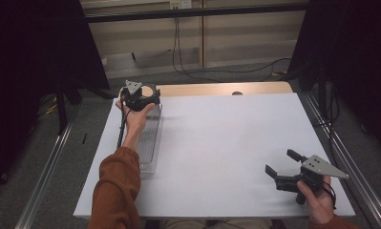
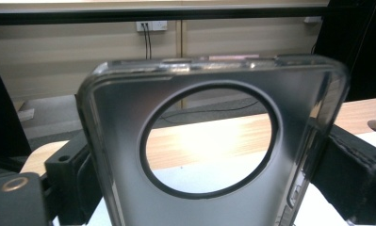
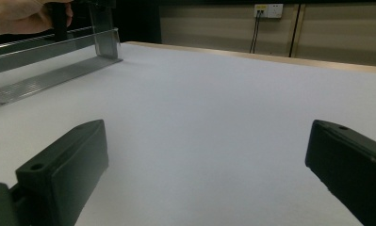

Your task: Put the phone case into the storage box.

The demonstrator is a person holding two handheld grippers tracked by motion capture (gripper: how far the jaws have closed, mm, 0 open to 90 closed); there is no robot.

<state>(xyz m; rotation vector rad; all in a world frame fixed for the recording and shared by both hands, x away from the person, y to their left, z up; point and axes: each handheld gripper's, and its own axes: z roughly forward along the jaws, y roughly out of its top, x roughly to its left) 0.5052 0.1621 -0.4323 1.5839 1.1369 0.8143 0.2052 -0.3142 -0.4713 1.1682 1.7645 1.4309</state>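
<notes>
A clear phone case with a large round camera hole stands upright between the jaws of my left gripper, which is shut on its two side edges. In the high view my left gripper is held at the far end of a long clear plastic tray on the table's left side. The right gripper view has the case reaching down to that tray at its far end. Near the table's front right corner my right gripper is open, with nothing between its jaws.
A white sheet covers the table, with a strip of bare wood along its far edge. Metal rails run along both sides. Black cables lie on the floor beyond, under a wall socket.
</notes>
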